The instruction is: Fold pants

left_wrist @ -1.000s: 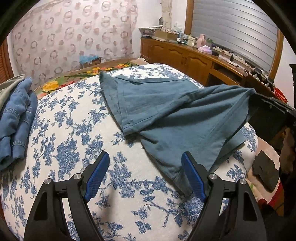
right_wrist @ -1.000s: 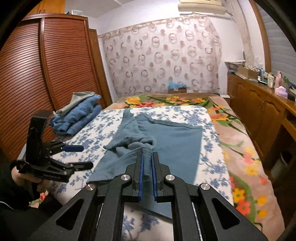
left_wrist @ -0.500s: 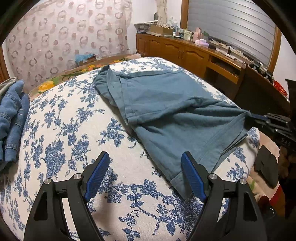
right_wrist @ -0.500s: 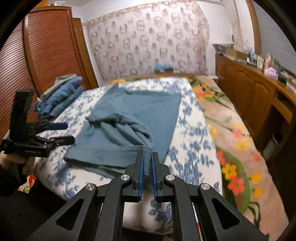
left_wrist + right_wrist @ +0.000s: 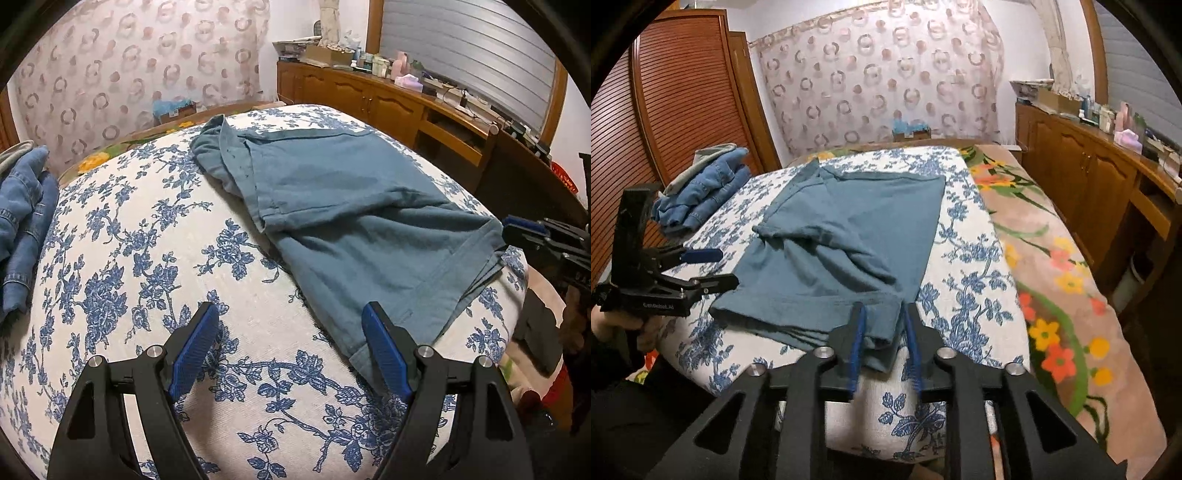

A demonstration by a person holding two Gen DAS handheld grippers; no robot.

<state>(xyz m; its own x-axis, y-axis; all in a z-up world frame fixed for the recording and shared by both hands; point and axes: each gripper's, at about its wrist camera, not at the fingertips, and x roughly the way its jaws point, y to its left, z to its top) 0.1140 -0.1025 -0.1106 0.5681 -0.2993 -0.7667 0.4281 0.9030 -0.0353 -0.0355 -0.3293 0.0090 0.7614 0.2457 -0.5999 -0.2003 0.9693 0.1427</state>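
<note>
Teal pants [image 5: 849, 229] lie folded over themselves on the bed, their near edge at the mattress's front. My right gripper [image 5: 884, 328] sits at the pants' near right corner. Its jaws are opening, and the fabric corner lies loose between the pads with a gap on each side. In the left wrist view the same pants [image 5: 351, 221] spread to the right, and the right gripper [image 5: 517, 230] shows at their far right corner. My left gripper [image 5: 290, 347] hovers open over the bare bed cover by the pants' near left hem, holding nothing. From the right wrist view, the left gripper [image 5: 726, 268] stands just left of the pants.
The bed cover [image 5: 147, 258] is white with blue flowers. A pile of denim [image 5: 701, 188] lies at the bed's far left. A floral blanket [image 5: 1052, 258] covers the bed's right side, with a wooden cabinet [image 5: 1089, 177] beyond and a slatted wardrobe [image 5: 665, 110] to the left.
The right gripper lowered the lifted pants corner onto the bed's front edge and its jaws parted, letting the fabric go. The pants now lie flat. The left gripper stayed open.
</note>
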